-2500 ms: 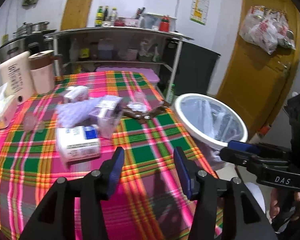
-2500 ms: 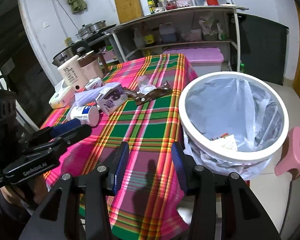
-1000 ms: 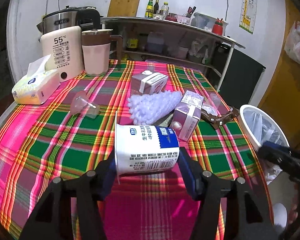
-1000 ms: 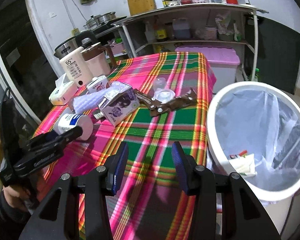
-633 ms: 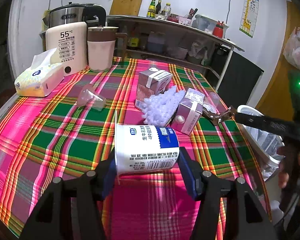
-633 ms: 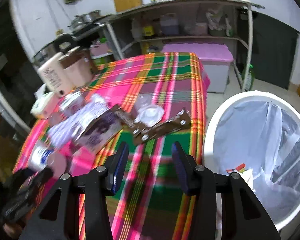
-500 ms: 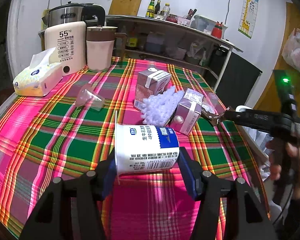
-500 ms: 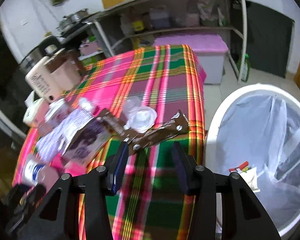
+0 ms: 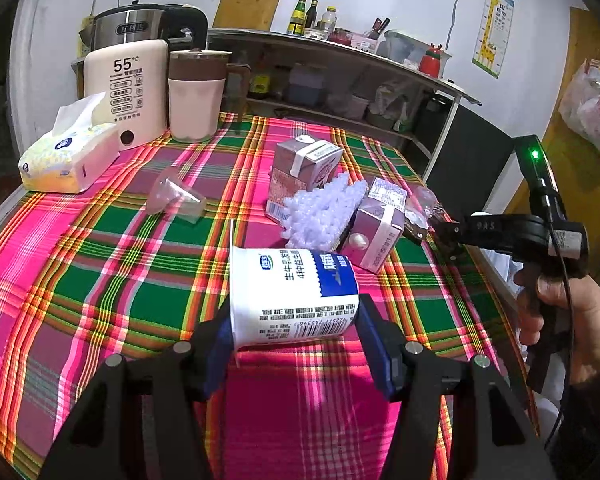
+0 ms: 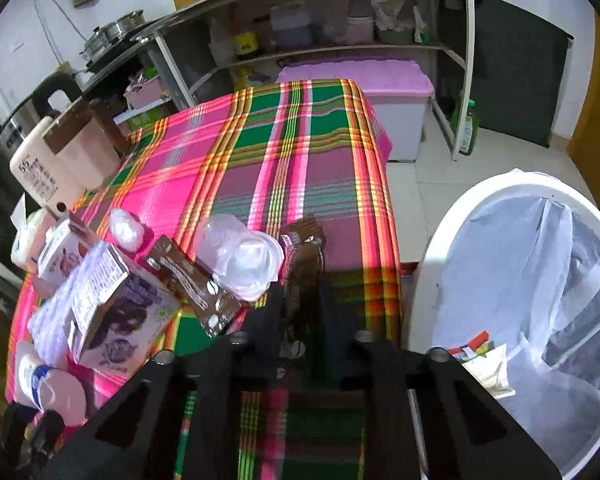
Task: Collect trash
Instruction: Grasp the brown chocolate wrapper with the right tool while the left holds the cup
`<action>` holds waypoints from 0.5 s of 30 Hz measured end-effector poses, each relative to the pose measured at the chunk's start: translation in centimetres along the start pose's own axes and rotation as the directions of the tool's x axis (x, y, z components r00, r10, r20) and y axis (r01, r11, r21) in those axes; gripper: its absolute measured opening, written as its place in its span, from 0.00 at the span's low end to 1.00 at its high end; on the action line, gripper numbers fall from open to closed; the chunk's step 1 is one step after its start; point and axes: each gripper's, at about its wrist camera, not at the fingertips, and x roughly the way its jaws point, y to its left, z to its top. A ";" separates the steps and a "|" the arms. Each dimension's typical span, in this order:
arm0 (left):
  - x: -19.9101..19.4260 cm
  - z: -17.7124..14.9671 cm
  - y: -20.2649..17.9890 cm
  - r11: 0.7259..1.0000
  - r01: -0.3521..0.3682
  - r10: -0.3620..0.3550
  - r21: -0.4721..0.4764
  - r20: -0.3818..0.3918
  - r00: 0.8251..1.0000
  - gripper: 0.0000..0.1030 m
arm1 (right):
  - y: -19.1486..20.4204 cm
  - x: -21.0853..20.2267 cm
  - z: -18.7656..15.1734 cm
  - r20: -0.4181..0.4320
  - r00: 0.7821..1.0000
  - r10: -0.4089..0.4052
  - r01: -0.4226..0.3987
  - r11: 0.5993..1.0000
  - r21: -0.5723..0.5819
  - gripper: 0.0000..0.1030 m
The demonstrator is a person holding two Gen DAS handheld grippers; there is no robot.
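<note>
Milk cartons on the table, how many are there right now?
2. One purple carton stands behind the white foam; the other carton lies tipped at the foam's right. More could hide behind them.

Left gripper (image 9: 294, 344): black frame, blue finger pads, silver screws. Right gripper (image 9: 446, 232): black pistol-grip body, green indicator light, black cable, white lettering, possibly "DAS".

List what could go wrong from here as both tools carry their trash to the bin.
1. The right tool is closing on one end of the brown wrapper; the thin foil may slip out.
2. The clear plastic cup touches that wrapper and could be dragged off the table edge.
3. The left tool grips the yogurt cup sideways, its mouth facing left; any leftovers might spill on the plaid tablecloth.
</note>
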 end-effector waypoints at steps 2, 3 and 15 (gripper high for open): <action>0.0 0.0 0.0 1.000 0.000 0.000 0.002 0.000 1.000 0.58 | -0.1 -0.3 -0.3 0.003 1.000 0.007 -0.007 1.000 -0.009 0.16; 0.0 0.0 -0.1 1.000 -0.001 0.001 0.003 -0.001 1.000 0.58 | -0.1 -0.5 -0.6 0.003 1.000 0.012 -0.012 1.000 -0.013 0.16; -2.2 -0.5 -2.2 0.997 0.050 -0.052 0.067 0.031 0.998 0.58 | -0.2 -5.7 -4.1 0.060 0.993 0.106 -0.104 0.994 -0.044 0.15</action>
